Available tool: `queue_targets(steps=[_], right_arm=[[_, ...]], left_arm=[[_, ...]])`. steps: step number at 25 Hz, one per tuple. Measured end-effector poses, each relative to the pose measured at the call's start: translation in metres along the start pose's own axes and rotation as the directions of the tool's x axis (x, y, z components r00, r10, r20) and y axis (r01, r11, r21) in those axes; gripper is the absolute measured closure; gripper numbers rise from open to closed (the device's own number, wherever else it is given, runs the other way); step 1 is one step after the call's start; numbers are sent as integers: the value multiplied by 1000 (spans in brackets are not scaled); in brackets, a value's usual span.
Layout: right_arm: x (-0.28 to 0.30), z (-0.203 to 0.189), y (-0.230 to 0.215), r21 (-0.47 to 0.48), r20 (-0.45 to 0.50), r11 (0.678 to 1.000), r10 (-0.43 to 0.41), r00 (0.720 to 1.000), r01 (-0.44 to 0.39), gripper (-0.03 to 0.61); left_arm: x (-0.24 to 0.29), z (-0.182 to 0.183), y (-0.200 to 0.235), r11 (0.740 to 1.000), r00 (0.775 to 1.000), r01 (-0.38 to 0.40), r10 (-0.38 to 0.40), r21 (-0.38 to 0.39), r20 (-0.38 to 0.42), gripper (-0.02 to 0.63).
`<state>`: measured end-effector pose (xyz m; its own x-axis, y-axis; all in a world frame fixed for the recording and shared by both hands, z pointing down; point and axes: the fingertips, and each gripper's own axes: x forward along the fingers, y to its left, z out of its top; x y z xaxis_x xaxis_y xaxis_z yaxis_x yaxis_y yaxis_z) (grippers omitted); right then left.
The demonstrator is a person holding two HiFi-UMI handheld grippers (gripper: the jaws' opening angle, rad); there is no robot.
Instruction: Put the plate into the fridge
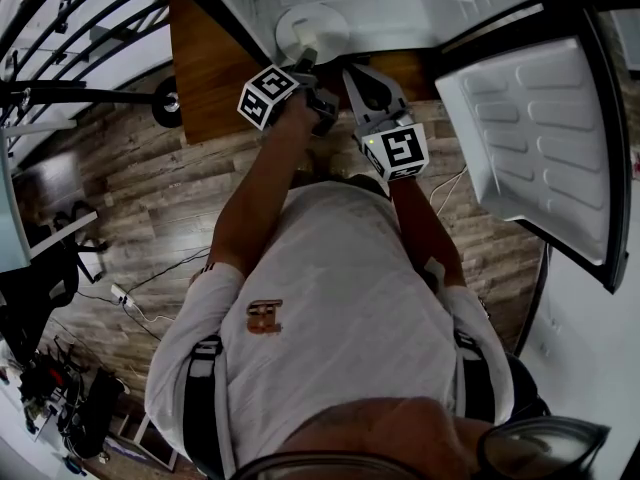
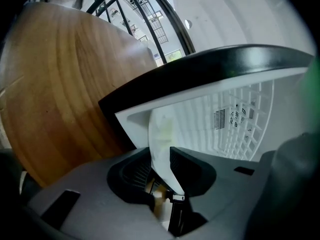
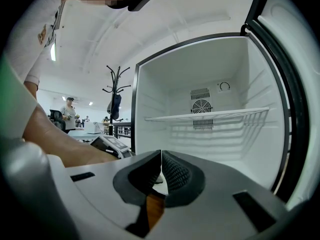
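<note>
Plate [image 1: 312, 30] at open fridge [image 3: 152, 96], wire shelf [image 3: 210, 115] inside

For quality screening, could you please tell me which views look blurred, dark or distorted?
Head view: dim, corners vignetted, white fridge door bowed. Left gripper view: round white plate soft, close up. Right gripper view: white wire shelf crisp, evenly lit.

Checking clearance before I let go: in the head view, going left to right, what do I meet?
In order: black railing → wooden panel → left gripper → right gripper → open fridge door. The plate overlaps the left gripper, so I leave it out.
</note>
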<state>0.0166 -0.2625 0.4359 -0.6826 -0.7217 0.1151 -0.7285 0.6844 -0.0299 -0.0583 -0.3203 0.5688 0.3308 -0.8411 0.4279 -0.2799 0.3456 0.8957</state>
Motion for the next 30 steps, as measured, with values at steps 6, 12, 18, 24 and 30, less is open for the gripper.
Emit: queue_targets(steps=[6, 12, 18, 24, 30], right_arm=[[-1, 0, 1, 3, -5, 1000, -2, 1000, 2, 545], [-3, -2, 2, 8, -5, 1000, 5, 1000, -5, 545], [-5, -4, 4, 11, -4, 1000, 15, 1000, -15, 545], [-6, -7, 2, 30, -8, 999, 14, 1000, -13, 545], [-3, -8, 4, 50, -5, 998, 23, 1000, -23, 545]], left_arm=[[-6, -3, -2, 1000, 1000, 8, -8, -6, -9, 465], [-5, -3, -2, 1000, 1000, 20, -20, -5, -15, 443], [-7, -11, 1, 1000, 999, 32, -31, 1, -37, 431], [-20, -13, 6, 999, 998, 45, -43, 24, -54, 430], [-39, -3, 3, 992, 998, 66, -63, 104, -25, 431]])
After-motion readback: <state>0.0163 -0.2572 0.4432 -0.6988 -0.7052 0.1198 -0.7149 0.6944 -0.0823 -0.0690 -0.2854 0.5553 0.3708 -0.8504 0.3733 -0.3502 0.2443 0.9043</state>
